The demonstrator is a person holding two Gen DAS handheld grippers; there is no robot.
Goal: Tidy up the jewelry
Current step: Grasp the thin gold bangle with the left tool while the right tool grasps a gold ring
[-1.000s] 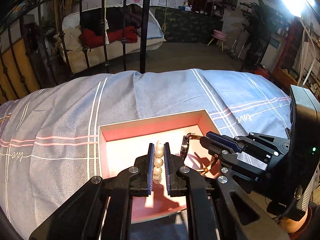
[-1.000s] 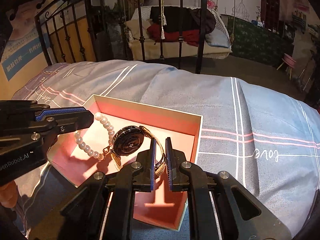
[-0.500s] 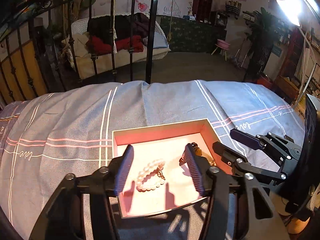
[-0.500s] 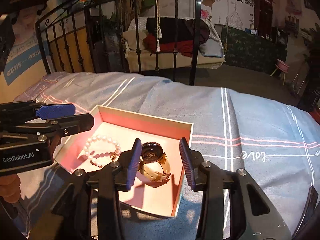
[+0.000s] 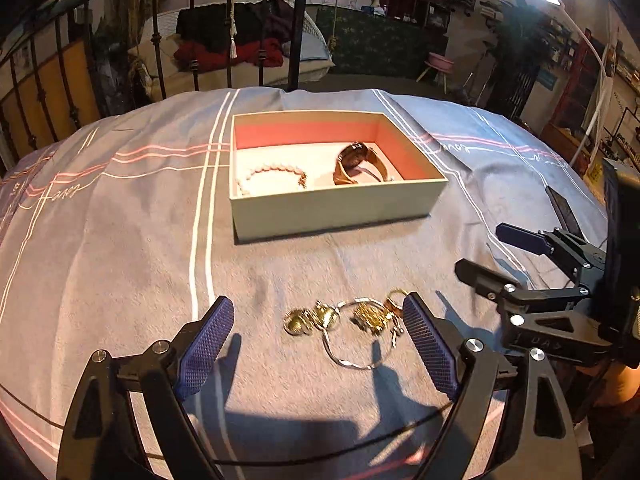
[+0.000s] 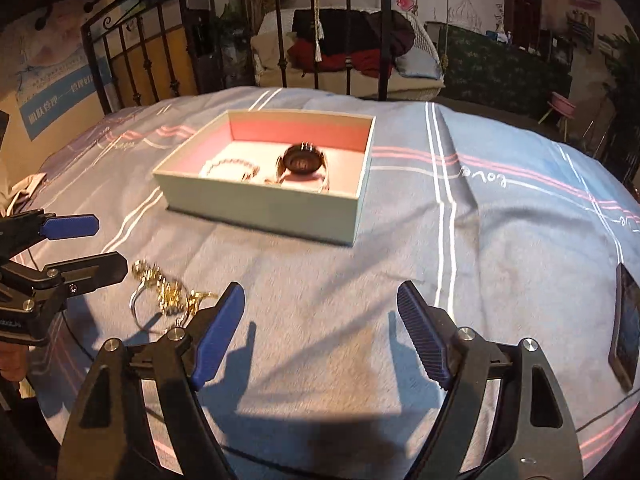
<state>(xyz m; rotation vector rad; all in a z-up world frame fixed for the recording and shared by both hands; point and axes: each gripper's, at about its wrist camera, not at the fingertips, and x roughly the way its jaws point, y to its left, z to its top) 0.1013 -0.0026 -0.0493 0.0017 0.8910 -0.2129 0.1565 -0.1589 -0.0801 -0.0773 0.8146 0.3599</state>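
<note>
An open box (image 5: 336, 208) (image 6: 260, 204) with a pink lining stands on the grey bedspread. Inside it lie a pearl bracelet (image 5: 272, 172) (image 6: 230, 168) and a dark-faced watch (image 5: 356, 160) (image 6: 302, 160). On the cloth in front of the box lies a heap of gold jewelry and a thin silver bangle (image 5: 348, 324) (image 6: 164, 288). My left gripper (image 5: 320, 332) hovers over this heap, its jaws opening, the pads touching nothing. My right gripper (image 6: 320, 320) is over bare cloth to the right of the heap, jaws opening, nothing between them.
A phone (image 6: 624, 320) lies on the bedspread at the far right. A black iron bed rail (image 5: 240, 40) runs behind the bed, with a hanging chair and dark furniture beyond. A hand (image 6: 12, 364) shows at the left edge.
Both grippers opened, leaving the pearl bracelet and the watch in the box, then drew back toward me. The loose gold jewelry has come into view under the left gripper.
</note>
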